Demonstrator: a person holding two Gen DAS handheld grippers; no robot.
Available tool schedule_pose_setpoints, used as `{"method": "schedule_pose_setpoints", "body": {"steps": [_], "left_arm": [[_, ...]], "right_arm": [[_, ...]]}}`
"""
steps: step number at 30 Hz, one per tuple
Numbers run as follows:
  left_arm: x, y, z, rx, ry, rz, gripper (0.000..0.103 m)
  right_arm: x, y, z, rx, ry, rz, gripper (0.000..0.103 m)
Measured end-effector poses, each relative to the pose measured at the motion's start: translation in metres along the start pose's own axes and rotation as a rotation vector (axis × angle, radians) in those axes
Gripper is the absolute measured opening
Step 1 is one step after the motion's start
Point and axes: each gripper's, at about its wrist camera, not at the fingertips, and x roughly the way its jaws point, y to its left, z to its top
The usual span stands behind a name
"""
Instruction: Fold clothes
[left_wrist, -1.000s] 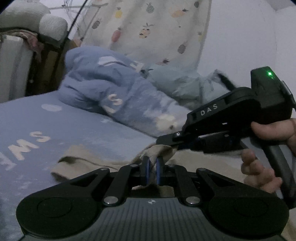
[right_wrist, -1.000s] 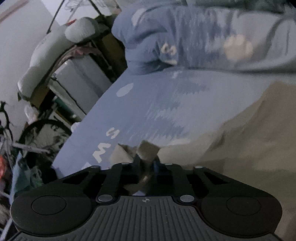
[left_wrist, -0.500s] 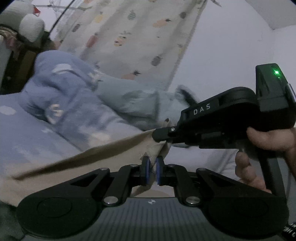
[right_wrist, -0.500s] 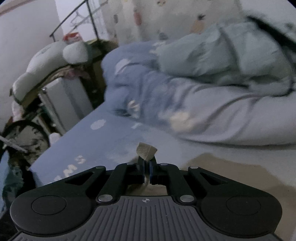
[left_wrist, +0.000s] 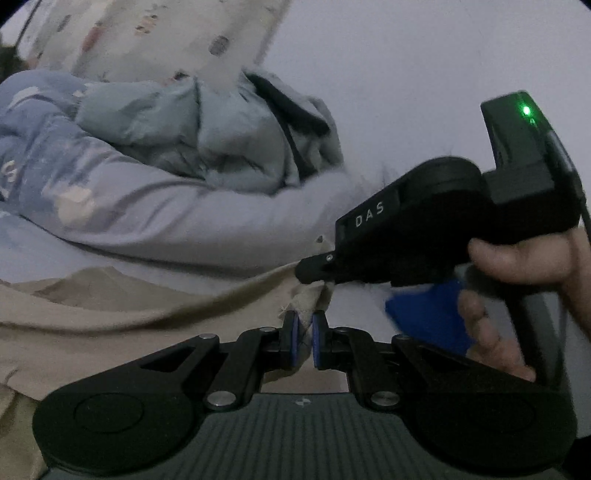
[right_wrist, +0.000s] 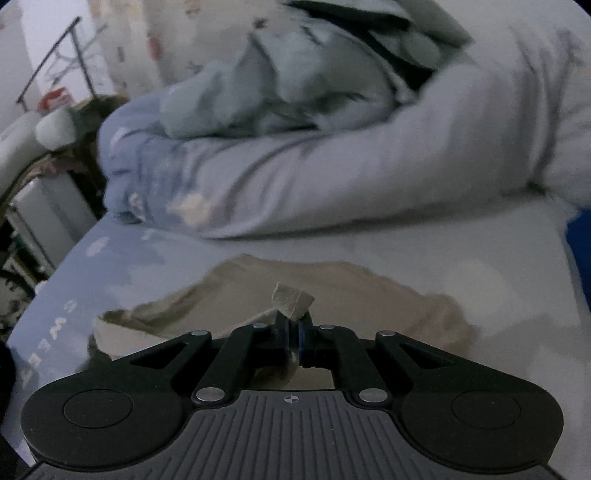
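A beige garment (left_wrist: 110, 317) lies on the bed, partly lifted. My left gripper (left_wrist: 304, 325) is shut on its edge, cloth pinched between the blue pads. The right gripper (left_wrist: 314, 267), held by a hand (left_wrist: 517, 258), shows in the left wrist view just above and right, its tip also on that cloth edge. In the right wrist view my right gripper (right_wrist: 293, 325) is shut on a beige corner (right_wrist: 291, 301) that sticks up past the fingertips. The rest of the beige garment (right_wrist: 332, 284) spreads over the mattress beyond.
A rumpled blue duvet (right_wrist: 295, 177) with a pale teal garment (right_wrist: 280, 85) on top fills the far side of the bed. A white wall (left_wrist: 424, 74) and a printed curtain (left_wrist: 166, 33) stand behind. A clothes rack (right_wrist: 59, 55) and furniture sit at the left bed edge.
Both grippers have lifted the beige garment's edge and swung right, toward the wall side. The cloth has been pulled up off the blue sheet and now spreads further along the bed.
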Motion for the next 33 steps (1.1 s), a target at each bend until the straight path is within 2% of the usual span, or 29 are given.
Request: {"method": "schedule_pose_setpoints", "body": {"steps": [5,11,12,13,14,15,16,18,19,20,21,23,27,29,31,33], "left_arm": [[0.022,-0.015,-0.020,0.078,0.092,-0.001,0.011],[0.043,-0.011,-0.044,0.124,0.223,-0.005,0.013],[0.045,-0.008,-0.048,0.117,0.240,-0.017,0.025],[0.046,-0.005,-0.050,0.110,0.255,-0.034,0.029],[0.044,-0.002,-0.051,0.105,0.260,-0.044,0.039],[0.042,0.000,-0.053,0.101,0.264,-0.054,0.051],[0.040,0.002,-0.055,0.097,0.269,-0.064,0.057],[0.029,0.007,-0.054,0.092,0.271,-0.089,0.065],[0.020,0.010,-0.052,0.087,0.269,-0.096,0.070],[0.009,0.013,-0.049,0.075,0.264,-0.098,0.081],[-0.004,0.022,-0.044,0.055,0.251,-0.099,0.087],[-0.030,0.042,-0.034,0.020,0.223,-0.091,0.089],[-0.087,0.099,-0.012,0.051,0.130,0.053,0.093],[-0.110,0.126,-0.001,0.080,0.082,0.140,0.094],[-0.128,0.156,0.007,0.066,0.053,0.237,0.094],[-0.136,0.186,0.014,0.009,0.057,0.311,0.094]], "right_arm": [[0.010,-0.039,-0.025,0.058,0.028,-0.020,0.006],[0.044,-0.071,-0.061,0.121,0.112,-0.042,0.006],[0.049,-0.074,-0.067,0.125,0.126,-0.047,0.007],[0.055,-0.077,-0.072,0.128,0.141,-0.054,0.007],[0.061,-0.080,-0.077,0.130,0.155,-0.061,0.009],[0.065,-0.082,-0.081,0.137,0.164,-0.066,0.015],[0.067,-0.085,-0.084,0.145,0.163,-0.081,0.019],[0.069,-0.091,-0.087,0.158,0.155,-0.132,0.034],[0.067,-0.094,-0.088,0.162,0.148,-0.164,0.036],[0.063,-0.096,-0.088,0.163,0.137,-0.201,0.041],[0.060,-0.099,-0.087,0.165,0.127,-0.239,0.045],[0.050,-0.086,-0.084,0.124,0.090,-0.233,0.047],[0.028,-0.048,-0.076,0.016,0.009,-0.172,0.059],[0.020,-0.025,-0.071,-0.039,-0.031,-0.129,0.060],[0.022,0.012,-0.066,-0.096,-0.069,-0.049,0.062],[0.028,0.052,-0.062,-0.164,-0.094,0.023,0.063]]}}
